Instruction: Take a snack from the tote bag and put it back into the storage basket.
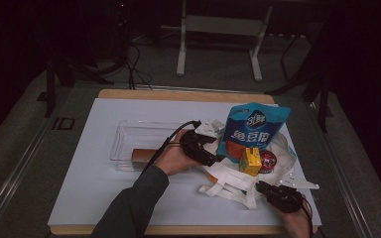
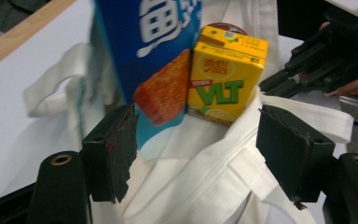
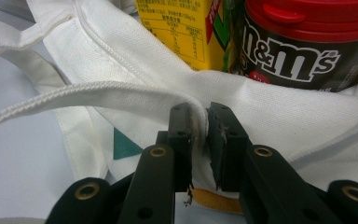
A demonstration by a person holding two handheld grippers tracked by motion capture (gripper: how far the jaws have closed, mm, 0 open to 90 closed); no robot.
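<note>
High view shows the white cloth bag lying near the front right part of the table. To the left of the bag stands a clear plastic tray with a brown item inside, half hidden by the person's hand. The left gripper is at the bag's left edge; in the left gripper view its jaws stand wide apart around the bag's opening and hold nothing. Inside the bag stand a blue snack pouch, cut off at the top, a yellow drink carton, and a dark candy jar with a red lid, partly covered by cloth. At the bag's front right, the right gripper is clamped on the bag's hem.
</note>
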